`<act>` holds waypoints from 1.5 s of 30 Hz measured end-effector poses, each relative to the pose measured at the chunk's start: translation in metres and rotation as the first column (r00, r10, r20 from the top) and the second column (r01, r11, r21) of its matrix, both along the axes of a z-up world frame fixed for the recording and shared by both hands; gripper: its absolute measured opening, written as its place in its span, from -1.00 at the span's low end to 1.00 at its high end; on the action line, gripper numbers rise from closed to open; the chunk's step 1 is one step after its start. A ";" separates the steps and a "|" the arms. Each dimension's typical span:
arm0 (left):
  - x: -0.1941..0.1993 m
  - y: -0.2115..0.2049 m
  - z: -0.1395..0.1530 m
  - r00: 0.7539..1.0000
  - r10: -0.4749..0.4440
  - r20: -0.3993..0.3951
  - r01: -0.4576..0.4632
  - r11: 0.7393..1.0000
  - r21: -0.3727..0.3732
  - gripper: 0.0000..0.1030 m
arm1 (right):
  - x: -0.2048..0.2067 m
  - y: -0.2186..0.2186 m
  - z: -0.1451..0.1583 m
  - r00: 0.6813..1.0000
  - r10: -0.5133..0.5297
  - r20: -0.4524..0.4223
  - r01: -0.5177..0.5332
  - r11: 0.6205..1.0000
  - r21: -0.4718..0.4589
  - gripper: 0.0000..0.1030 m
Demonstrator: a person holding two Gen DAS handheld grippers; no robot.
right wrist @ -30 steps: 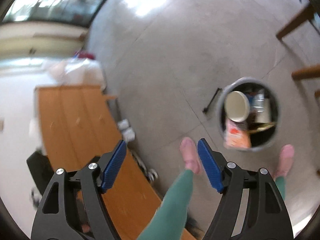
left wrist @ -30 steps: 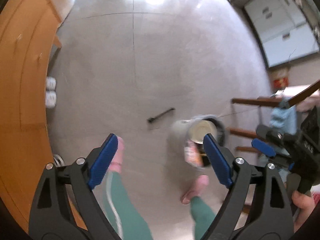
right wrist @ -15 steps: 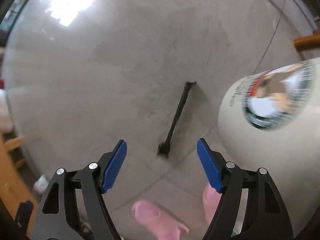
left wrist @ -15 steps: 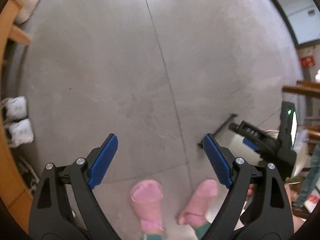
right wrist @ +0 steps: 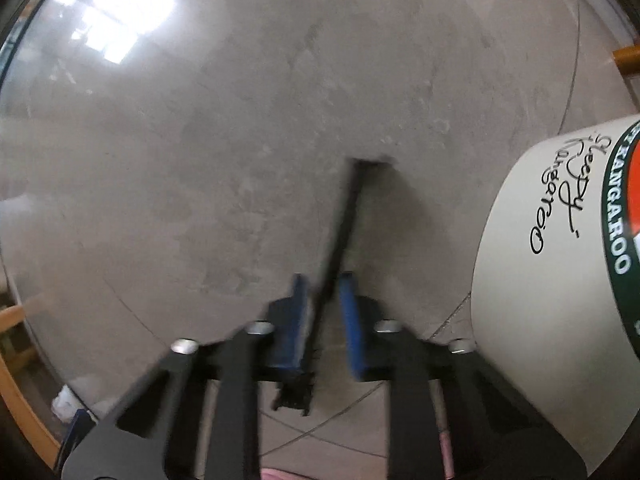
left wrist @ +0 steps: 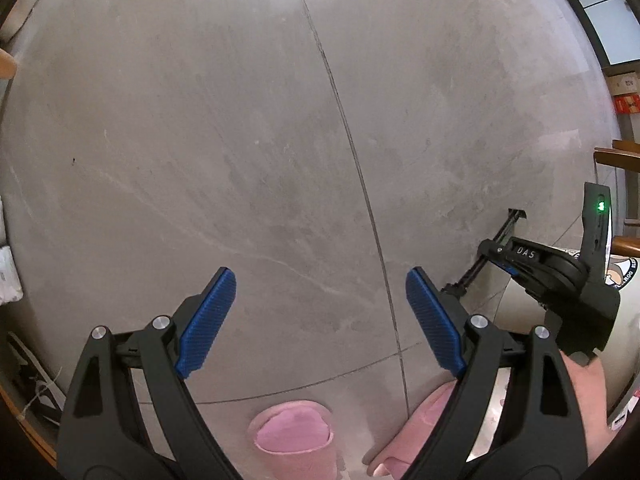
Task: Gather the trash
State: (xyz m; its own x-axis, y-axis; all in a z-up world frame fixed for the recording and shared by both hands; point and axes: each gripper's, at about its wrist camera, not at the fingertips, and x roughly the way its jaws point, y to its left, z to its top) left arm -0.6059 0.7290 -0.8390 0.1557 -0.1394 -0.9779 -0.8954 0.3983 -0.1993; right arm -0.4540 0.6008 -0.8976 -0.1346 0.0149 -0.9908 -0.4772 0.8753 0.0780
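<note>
A thin black stick (right wrist: pixel 340 232) lies flat on the grey concrete floor (left wrist: pixel 240 140), just beside the base of the cream trash bin (right wrist: pixel 560 300) with the kangaroo label. Its long axis runs away from the person, from a lumpy end near the pink slippers (left wrist: pixel 294 438) out to a small crosspiece at the far tip, leaning slightly toward the bin.

The right gripper (right wrist: pixel 324 320) points almost straight down over the near part of the stick, and the stick passes lengthwise between the two blue pads (right wrist: pixel 294 320). The jaws have just been closing and stand nearly together with the stick in the gap; the picture is smeared, so I cannot tell whether the pads already pinch it or are only close on each side. To my eye the grasp is at its last instant, and the lift depends on the pads catching so slim a shaft.

The left gripper (left wrist: pixel 320 320) hangs well to the side over bare floor, spread wide and empty, much farther from the stick.
</note>
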 end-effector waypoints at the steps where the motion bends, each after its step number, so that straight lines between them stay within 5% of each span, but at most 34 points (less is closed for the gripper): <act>1: 0.001 -0.001 0.002 1.000 0.002 -0.001 -0.002 1.000 0.000 0.63 | 0.000 0.001 -0.001 1.000 0.002 0.002 -0.002 1.000 0.001 -0.76; 5: 0.005 0.003 0.008 0.999 -0.036 -0.009 0.036 0.999 0.015 0.63 | -0.004 0.007 0.000 0.999 0.022 -0.029 -0.021 1.000 0.016 -0.82; 8: 0.007 0.007 0.028 1.000 -0.029 -0.006 0.029 0.999 0.023 0.62 | -0.005 0.020 0.031 0.999 0.003 -0.050 0.002 0.996 0.092 -0.82; 13: 0.011 0.019 0.093 1.000 0.009 0.030 -0.011 0.999 0.044 0.62 | 0.004 0.032 0.133 0.996 0.015 -0.087 0.010 0.959 0.284 -0.81; 18: 0.035 0.030 0.192 0.997 -0.008 0.080 0.001 0.995 0.097 0.62 | 0.035 0.014 0.265 0.998 0.033 -0.059 -0.005 0.908 0.418 -0.81; 23: 0.096 0.004 0.284 0.975 -0.123 0.184 0.100 0.987 0.128 0.62 | 0.088 -0.057 0.349 0.999 -0.042 0.011 0.034 0.921 0.388 -0.81; 27: 0.146 -0.044 0.306 0.944 -0.239 0.228 0.218 0.969 0.114 0.63 | 0.112 -0.110 0.346 0.993 -0.116 0.024 0.103 0.943 0.315 -0.81; 31: 0.177 -0.096 0.283 0.932 -0.283 0.224 0.285 0.958 0.026 0.63 | 0.114 -0.150 0.324 0.992 -0.128 -0.006 0.126 0.963 0.240 -0.81; 37: 0.193 -0.138 0.271 0.916 -0.343 0.208 0.353 0.935 -0.015 0.63 | 0.122 -0.193 0.306 0.978 -0.200 -0.055 0.207 0.954 0.217 -0.50; 45: 0.195 -0.136 0.325 0.881 -0.432 0.194 0.431 0.901 0.046 0.63 | 0.131 -0.232 0.386 0.956 -0.292 -0.032 0.287 0.906 0.311 -0.38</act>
